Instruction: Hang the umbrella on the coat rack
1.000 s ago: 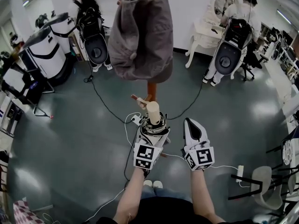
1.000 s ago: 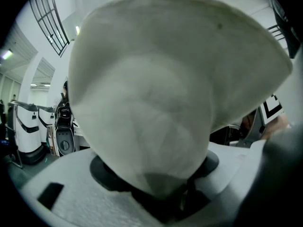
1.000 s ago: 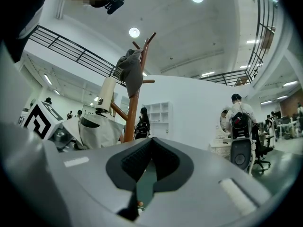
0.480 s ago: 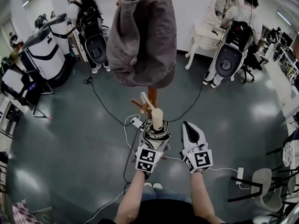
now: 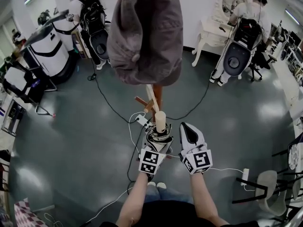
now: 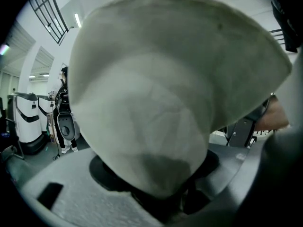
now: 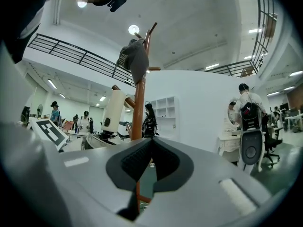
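Head view shows you partway through: your left tongs pinch the folded dark-and-pale fabric umbrella with a pale cylindrical handle, held upright just short of the reddish-brown wooden coat rack, and it rests on no peg that I can see. Your right tongs are pressed together on nothing, just beside it. A grey-brown fabric cap already hangs at the top, so closing in and hooking the umbrella onto a free lower wooden peg remain.

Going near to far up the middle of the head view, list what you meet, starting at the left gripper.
left gripper → umbrella → coat rack's lower pegs → grey cap
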`<state>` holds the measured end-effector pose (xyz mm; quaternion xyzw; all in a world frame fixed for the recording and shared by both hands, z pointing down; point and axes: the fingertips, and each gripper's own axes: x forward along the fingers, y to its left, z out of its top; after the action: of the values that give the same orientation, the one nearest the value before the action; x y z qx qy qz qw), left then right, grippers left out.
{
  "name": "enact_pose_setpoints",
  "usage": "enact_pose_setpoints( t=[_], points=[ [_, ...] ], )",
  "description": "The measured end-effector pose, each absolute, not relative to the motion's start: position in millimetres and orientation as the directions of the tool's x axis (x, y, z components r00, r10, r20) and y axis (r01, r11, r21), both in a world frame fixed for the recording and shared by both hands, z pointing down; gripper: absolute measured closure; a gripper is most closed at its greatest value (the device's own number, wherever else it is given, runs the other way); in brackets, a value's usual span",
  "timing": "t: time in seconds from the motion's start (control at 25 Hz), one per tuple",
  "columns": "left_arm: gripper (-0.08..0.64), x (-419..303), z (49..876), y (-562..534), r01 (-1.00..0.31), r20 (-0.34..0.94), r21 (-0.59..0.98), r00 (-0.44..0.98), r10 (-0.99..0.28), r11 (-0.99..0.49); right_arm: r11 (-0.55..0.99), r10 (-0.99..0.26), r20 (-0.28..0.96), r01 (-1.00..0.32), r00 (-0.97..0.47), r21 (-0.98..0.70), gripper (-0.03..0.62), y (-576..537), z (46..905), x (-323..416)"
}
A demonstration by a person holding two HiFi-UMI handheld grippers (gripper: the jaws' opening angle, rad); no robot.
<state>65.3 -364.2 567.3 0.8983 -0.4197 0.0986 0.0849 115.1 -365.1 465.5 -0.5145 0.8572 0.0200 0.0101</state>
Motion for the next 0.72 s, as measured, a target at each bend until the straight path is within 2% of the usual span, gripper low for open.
enact_pose_setpoints(
  t=[0.72],
  points=[
    [0.241,49,641,-357,-0.804,0.309,0.067,0.580,-0.754,-0.591,0.541,-0.840,-0.028,-0.840,-0.542,0.024,0.600,-358,522,73]
  ],
)
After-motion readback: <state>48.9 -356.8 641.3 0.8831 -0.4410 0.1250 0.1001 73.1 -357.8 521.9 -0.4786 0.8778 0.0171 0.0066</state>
